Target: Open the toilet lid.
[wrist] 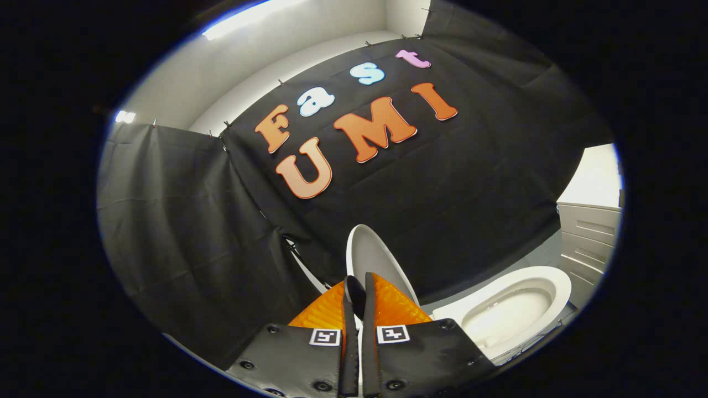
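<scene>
Toilet lid (371, 255) raised upright, bowl (511, 312) exposed; claw (354, 290) pinched closed on lid edge. Left: release, withdraw.

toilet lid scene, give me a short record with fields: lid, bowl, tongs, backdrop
lid: white oval toilet lid, raised upright, its edge between the fingers
bowl: white ceramic toilet bowl, uncovered, beside the lid
tongs: tongs nearly closed, both fingers at the lid's edge; whether they press on it cannot be told
backdrop: black cloth wall behind the toilet
cabinet: pale panelled cabinet beyond the bowl
</scene>
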### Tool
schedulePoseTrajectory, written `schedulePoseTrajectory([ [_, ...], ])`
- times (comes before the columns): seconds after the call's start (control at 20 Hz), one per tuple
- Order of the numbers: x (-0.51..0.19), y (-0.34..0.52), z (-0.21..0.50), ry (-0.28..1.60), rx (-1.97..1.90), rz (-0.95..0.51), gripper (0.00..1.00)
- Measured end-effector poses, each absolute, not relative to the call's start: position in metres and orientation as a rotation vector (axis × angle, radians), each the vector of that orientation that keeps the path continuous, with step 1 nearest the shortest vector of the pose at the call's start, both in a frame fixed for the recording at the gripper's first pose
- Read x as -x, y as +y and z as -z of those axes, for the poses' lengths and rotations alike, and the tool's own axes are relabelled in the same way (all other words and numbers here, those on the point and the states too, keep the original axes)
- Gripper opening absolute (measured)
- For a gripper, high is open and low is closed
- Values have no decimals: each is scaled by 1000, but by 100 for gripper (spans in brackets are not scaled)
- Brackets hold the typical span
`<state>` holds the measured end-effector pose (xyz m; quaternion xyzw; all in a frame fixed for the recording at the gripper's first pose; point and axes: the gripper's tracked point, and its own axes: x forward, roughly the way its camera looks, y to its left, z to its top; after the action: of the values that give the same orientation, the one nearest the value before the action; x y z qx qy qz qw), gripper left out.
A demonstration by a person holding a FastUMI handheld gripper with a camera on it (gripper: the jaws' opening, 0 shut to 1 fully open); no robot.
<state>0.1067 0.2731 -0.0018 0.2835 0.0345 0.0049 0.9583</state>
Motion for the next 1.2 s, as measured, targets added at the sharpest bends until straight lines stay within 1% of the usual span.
schedulePoseTrajectory([
  [0.3, -115, 311, 4, 104, -529, -27, 10],
  [0.8, -122, 380, 17, 167, -474, -103, 11],
  [1.2, -122, 405, 24, 177, -437, -122, 11],
])
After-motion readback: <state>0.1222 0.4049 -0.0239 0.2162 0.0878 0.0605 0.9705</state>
